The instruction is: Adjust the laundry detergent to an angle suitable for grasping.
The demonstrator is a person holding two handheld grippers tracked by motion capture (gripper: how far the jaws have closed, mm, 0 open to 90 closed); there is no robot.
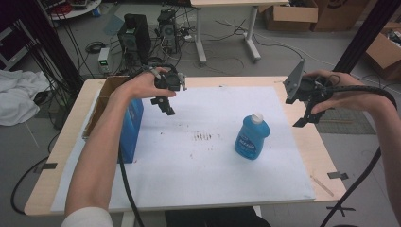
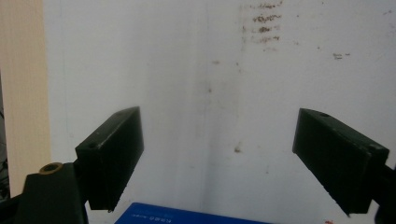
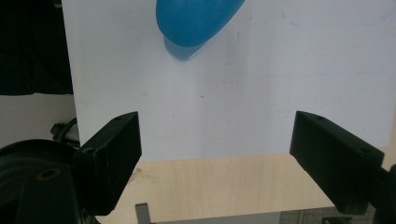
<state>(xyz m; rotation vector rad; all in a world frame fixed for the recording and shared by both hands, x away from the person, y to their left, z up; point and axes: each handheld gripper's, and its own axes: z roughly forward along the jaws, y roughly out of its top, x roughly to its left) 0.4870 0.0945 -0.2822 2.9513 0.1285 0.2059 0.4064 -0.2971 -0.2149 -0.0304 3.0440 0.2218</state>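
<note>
A person works two hand-held grippers above a pale wooden surface (image 1: 71,137) covered by a white sheet (image 1: 198,165). At nine o'clock on the surface, a blue box (image 1: 130,130) stands at the sheet's left edge, against an open cardboard box (image 1: 105,92) behind it. The left gripper (image 1: 166,105) hangs in the air at about eleven o'clock, just right of the blue box, touching nothing; in the left gripper view its fingers (image 2: 112,156) are spread wide over the stained sheet, with the blue box's top edge showing between them at the bottom. A patch of small brown marks (image 1: 203,136) sits at the sheet's centre. Toward three o'clock from those marks, a blue bottle (image 1: 252,136) with a white cap stands upright on the sheet, well apart from both grippers. The right gripper (image 1: 302,118) is held at about two o'clock, over the sheet's right edge, above and to the right of the bottle; in the right gripper view its fingers (image 3: 109,163) are likewise spread wide with nothing between them, the bottle's blue body lying beyond them at the top.
</note>
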